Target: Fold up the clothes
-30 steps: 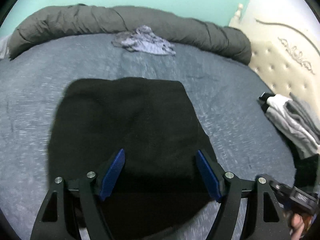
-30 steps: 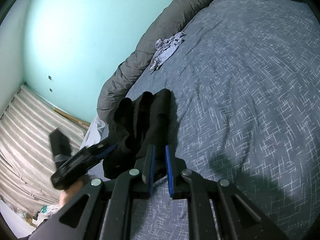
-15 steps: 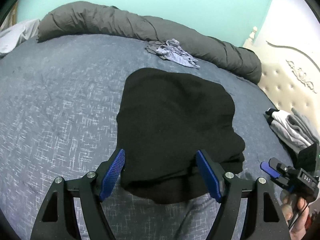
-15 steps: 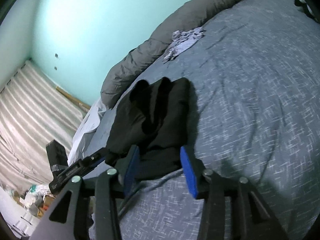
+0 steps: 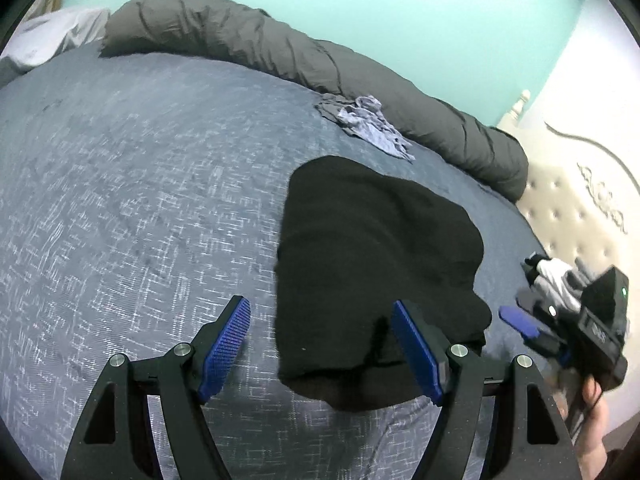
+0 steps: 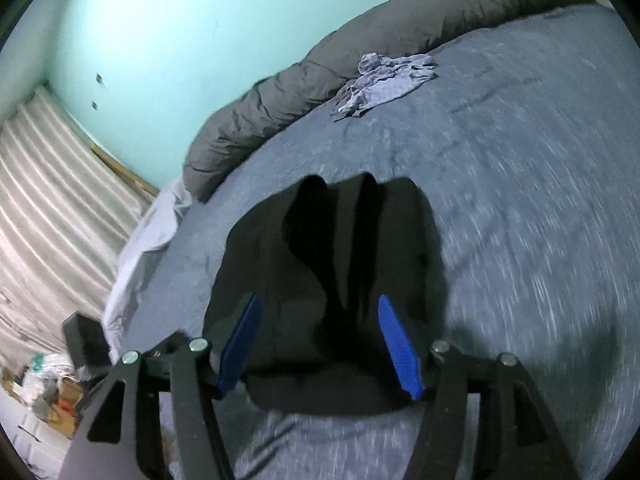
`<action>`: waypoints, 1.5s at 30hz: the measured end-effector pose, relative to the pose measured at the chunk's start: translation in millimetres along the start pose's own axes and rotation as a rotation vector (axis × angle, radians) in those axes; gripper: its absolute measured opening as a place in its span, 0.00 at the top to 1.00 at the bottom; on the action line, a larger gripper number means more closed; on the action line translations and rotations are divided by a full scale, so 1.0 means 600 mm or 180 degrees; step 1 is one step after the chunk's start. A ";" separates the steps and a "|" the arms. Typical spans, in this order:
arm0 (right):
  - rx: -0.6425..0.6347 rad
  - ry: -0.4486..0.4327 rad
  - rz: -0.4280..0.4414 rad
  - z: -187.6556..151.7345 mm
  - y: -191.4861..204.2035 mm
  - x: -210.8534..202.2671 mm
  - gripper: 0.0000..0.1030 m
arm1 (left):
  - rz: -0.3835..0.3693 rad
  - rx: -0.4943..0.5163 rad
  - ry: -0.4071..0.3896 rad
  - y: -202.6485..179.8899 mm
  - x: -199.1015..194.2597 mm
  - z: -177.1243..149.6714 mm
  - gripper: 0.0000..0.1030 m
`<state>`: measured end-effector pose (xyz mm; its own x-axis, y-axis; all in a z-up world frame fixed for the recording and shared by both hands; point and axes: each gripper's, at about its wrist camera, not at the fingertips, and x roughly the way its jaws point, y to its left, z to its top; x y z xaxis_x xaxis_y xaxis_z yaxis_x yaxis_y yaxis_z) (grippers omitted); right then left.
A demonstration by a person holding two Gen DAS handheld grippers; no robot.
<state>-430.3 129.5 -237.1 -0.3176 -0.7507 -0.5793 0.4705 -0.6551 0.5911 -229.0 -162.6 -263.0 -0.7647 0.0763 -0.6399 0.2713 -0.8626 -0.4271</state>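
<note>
Black folded garment (image 5: 372,280): lies flat on the blue-grey bedspread (image 5: 140,200), taken here as landmark. Left of it, white bedding (image 5: 52,36) at the bed's edge. Left gripper (image 5: 320,340): blue pads spread wide, clear above its near left edge, gripping nothing. Behind it, a rolled grey duvet (image 5: 320,68) and a crumpled pale-blue cloth (image 5: 368,126). Right gripper (image 6: 320,344): jaws just opened, garment between but unpressed. Right of it, stacked folded clothes (image 5: 560,276).
</note>
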 end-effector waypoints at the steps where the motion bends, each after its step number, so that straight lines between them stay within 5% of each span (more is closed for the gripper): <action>1: -0.0040 0.0011 -0.0029 0.009 0.006 0.011 0.39 | -0.0006 -0.0015 -0.0007 0.001 -0.001 0.001 0.26; 12: -0.0172 0.0242 -0.0268 0.037 0.023 0.100 0.42 | -0.0059 -0.0115 -0.0019 0.019 -0.010 0.010 0.26; 15: -0.0041 0.0229 -0.0223 0.039 0.011 0.101 0.83 | -0.0069 -0.0141 -0.0012 0.024 -0.010 0.011 0.26; 19: -0.0084 0.0113 -0.0165 0.047 0.015 0.071 0.93 | -0.0075 -0.0177 0.0008 0.029 -0.008 0.011 0.26; 25: -0.0128 -0.0100 -0.0290 0.061 0.014 0.015 0.96 | -0.0079 -0.0144 0.0062 0.023 -0.001 0.007 0.26; 37: -0.0026 0.0234 -0.0617 0.015 -0.033 0.093 0.93 | -0.0014 -0.0112 0.0220 0.024 0.022 -0.001 0.26; 45: -0.0171 -0.0027 -0.0633 0.020 -0.001 0.017 0.90 | -0.0009 -0.0159 0.0299 0.027 0.031 -0.007 0.26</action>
<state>-443.6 120.9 -236.7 -0.4154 -0.6079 -0.6767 0.4412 -0.7852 0.4345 -236.6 -173.3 -284.6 -0.7080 0.1272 -0.6947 0.2999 -0.8364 -0.4588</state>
